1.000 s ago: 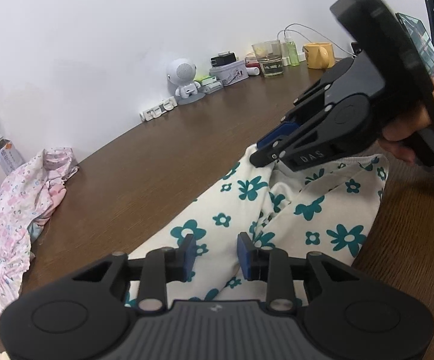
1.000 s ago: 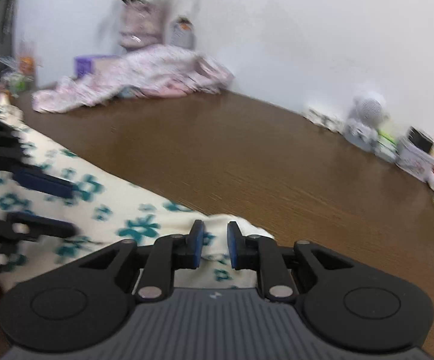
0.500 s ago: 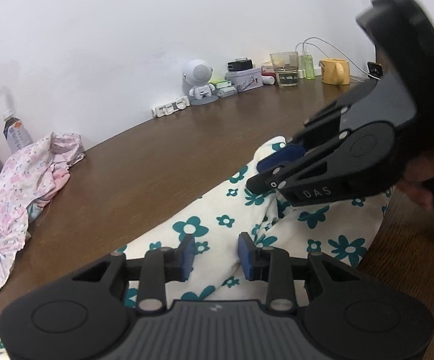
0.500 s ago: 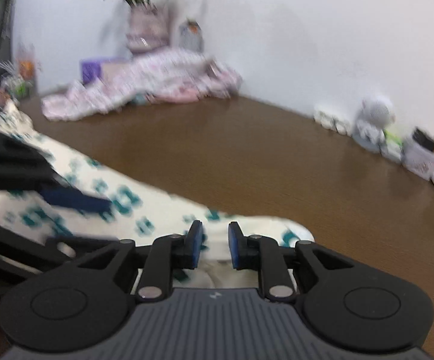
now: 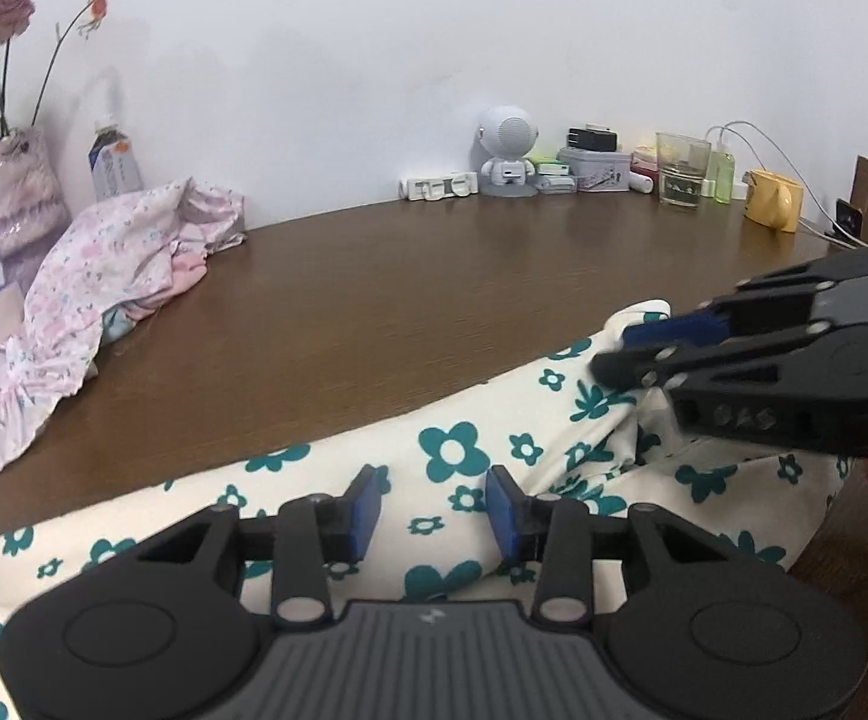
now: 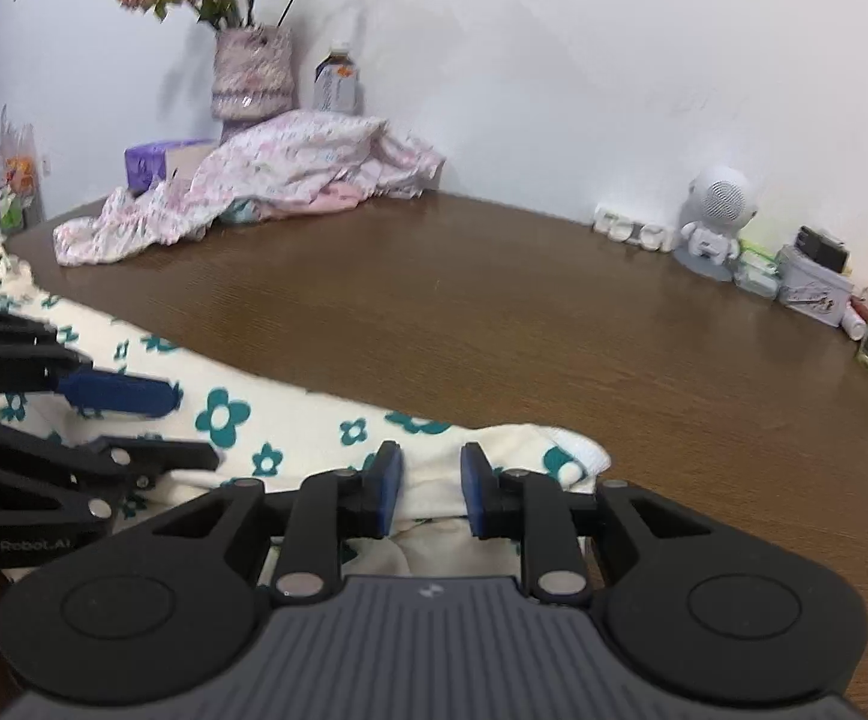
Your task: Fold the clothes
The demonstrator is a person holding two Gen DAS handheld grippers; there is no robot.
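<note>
**Both grippers over the flowered cloth**

At the bottom of its frame the left gripper (image 5: pixel 434 507) is opening, pads clear of the cloth (image 5: pixel 481 450) beneath. The right gripper (image 6: pixel 431 489) stands parted, cloth bunched between, no clear pinch. The cloth crosses the table (image 5: pixel 410 300); a pink pile (image 6: pixel 278 180) lies upper left.

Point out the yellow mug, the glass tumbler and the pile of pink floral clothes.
yellow mug (image 5: pixel 772 199), left wrist view, on its side wall.
glass tumbler (image 5: pixel 681 169), left wrist view, on its clear wall.
pink floral clothes (image 6: pixel 278 177), right wrist view, middle of the heap.
</note>
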